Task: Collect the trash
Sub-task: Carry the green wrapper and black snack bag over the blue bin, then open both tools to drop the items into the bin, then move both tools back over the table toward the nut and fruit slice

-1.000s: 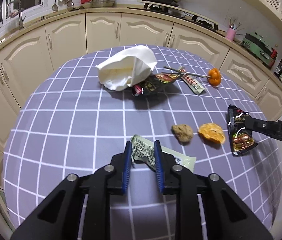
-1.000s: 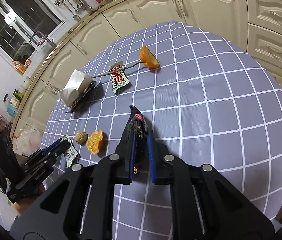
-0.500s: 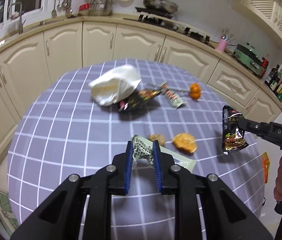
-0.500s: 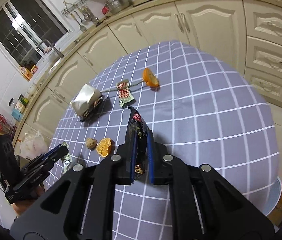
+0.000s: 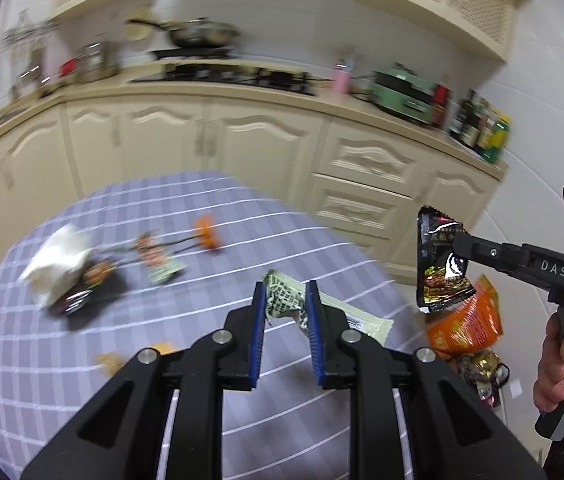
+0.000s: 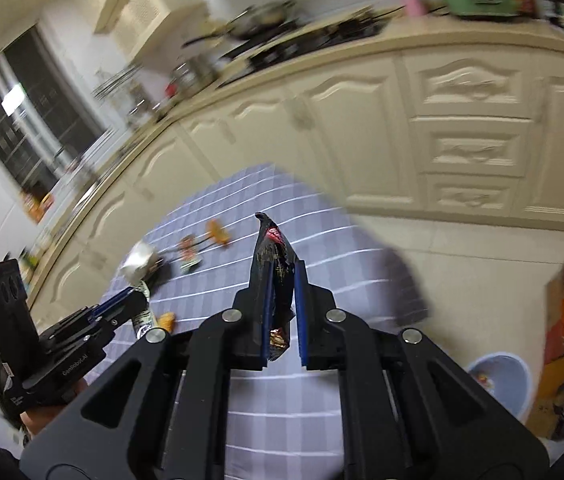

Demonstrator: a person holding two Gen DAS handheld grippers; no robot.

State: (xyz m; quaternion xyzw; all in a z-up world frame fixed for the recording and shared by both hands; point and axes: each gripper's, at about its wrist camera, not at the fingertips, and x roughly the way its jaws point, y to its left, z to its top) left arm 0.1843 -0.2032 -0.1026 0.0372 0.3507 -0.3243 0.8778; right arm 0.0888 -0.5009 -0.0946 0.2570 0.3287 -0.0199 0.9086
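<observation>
Your left gripper [image 5: 285, 312] is clamped on the crumpled pale green printed plastic wrapper [image 5: 287, 304]; its pinched end sits between the blue pads, and its long tail sticks out to the right, clear of the purple checked tablecloth [image 5: 42, 360]. Your right gripper [image 6: 281, 300] is closed tight on the black glossy foil snack packet [image 6: 275, 268], gripped mid-body, top corner poking up beyond the fingertips, lower end hanging behind the pads. Judgement: both are near weightless, limp and slick film, so they will flap and can slide out; a pinch well in from the edge suits them. Remaining on the cloth, far left: a white crumpled paper bag [image 5: 58, 264] and a small orange fruit on a stem [image 5: 207, 235]. A light blue plastic bin [image 6: 500, 376] sits on the floor at near right.
</observation>
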